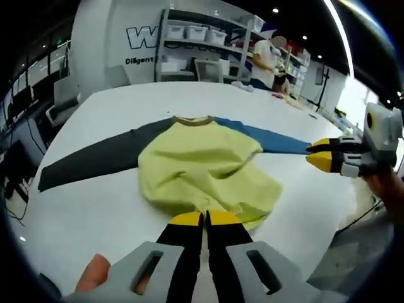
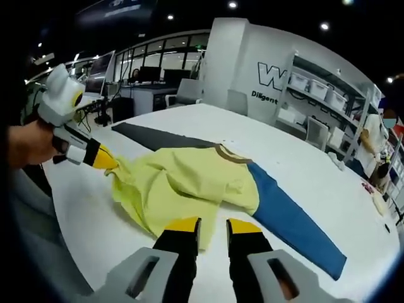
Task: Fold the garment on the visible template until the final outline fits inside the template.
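I see a big white table in a large room. Behind it stands a white wall with dark letters. Next to the wall are grey metal shelves with white boxes. Small round lights shine in the dark ceiling. Dark desks with screens sit farther back.

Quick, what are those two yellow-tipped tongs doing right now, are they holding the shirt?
Left tongs: closed on the hem of the yellow shirt.
Right tongs: open, holding nothing, hovering at the shirt's edge.
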`<action>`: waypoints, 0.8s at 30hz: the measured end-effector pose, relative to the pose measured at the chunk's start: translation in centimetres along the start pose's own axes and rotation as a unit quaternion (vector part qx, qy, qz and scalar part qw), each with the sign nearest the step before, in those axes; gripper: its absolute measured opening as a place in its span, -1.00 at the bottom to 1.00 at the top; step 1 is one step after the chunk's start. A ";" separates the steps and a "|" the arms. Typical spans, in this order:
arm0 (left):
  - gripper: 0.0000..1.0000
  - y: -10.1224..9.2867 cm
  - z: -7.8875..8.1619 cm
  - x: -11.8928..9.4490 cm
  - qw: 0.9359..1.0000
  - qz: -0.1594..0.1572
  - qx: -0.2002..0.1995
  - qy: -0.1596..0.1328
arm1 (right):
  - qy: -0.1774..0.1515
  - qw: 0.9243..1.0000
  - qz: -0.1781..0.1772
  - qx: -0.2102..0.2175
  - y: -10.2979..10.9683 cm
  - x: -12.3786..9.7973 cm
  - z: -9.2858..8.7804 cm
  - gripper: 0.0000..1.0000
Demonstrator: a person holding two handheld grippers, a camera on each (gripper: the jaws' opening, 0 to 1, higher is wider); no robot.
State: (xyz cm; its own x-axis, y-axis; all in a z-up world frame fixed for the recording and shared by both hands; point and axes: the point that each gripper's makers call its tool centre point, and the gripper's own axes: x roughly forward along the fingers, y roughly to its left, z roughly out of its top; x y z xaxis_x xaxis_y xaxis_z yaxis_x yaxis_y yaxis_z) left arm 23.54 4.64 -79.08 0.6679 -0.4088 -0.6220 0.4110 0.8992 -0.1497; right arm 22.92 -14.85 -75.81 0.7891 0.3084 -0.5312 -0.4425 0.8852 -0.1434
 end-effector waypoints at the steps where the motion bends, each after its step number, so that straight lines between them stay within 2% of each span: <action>1: -1.00 0.1 -0.1 0.0 1.000 0.000 -0.002 0.000 | -0.003 1.000 0.006 0.003 0.1 0.0 0.1 -0.16; 2: -1.00 0.1 -0.1 0.0 1.000 0.000 -0.003 0.000 | -0.005 1.000 0.007 0.005 0.1 0.0 0.2 0.39; 3: -1.00 0.2 -0.2 0.0 1.000 0.001 -0.005 0.000 | -0.014 1.000 0.008 0.023 0.2 0.3 0.3 0.76; 4: -1.00 0.3 -0.3 0.0 1.000 0.000 -0.007 0.001 | -0.017 0.999 0.004 0.037 0.1 0.4 0.2 0.98; 5: -1.00 0.3 -0.3 -0.1 1.000 0.000 -0.010 0.001 | -0.019 0.999 0.002 0.046 0.0 0.4 0.1 0.94; 6: -1.00 0.3 -0.3 -0.1 1.000 0.000 -0.011 0.000 | -0.016 0.999 0.003 0.047 -0.2 0.3 -0.2 0.99; 7: -1.00 0.3 -0.4 -0.1 1.000 0.000 -0.013 0.000 | -0.016 0.996 0.016 0.082 0.2 0.3 -0.6 0.99; 9: -1.00 0.3 -0.4 -0.2 1.000 0.000 -0.015 -0.001 | -0.014 0.995 0.022 0.097 0.0 0.4 -1.0 0.99; 17: -1.00 0.5 -0.1 -0.9 1.000 -0.003 -0.017 -0.004 | -0.013 0.996 0.018 0.086 -0.2 0.3 -1.0 0.99; 24: -1.00 0.7 0.3 -1.6 1.000 -0.006 -0.021 -0.009 | 0.008 0.998 0.030 0.060 0.6 0.7 -2.0 0.91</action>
State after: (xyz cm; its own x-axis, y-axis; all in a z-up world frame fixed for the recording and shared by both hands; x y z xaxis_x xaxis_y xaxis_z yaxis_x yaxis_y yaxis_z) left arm 22.93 5.84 -77.93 0.6741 -0.4229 -0.6056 0.3941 0.8994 -0.1893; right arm 22.31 -14.83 -77.93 0.7555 0.3576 -0.5490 -0.4338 0.9010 -0.0101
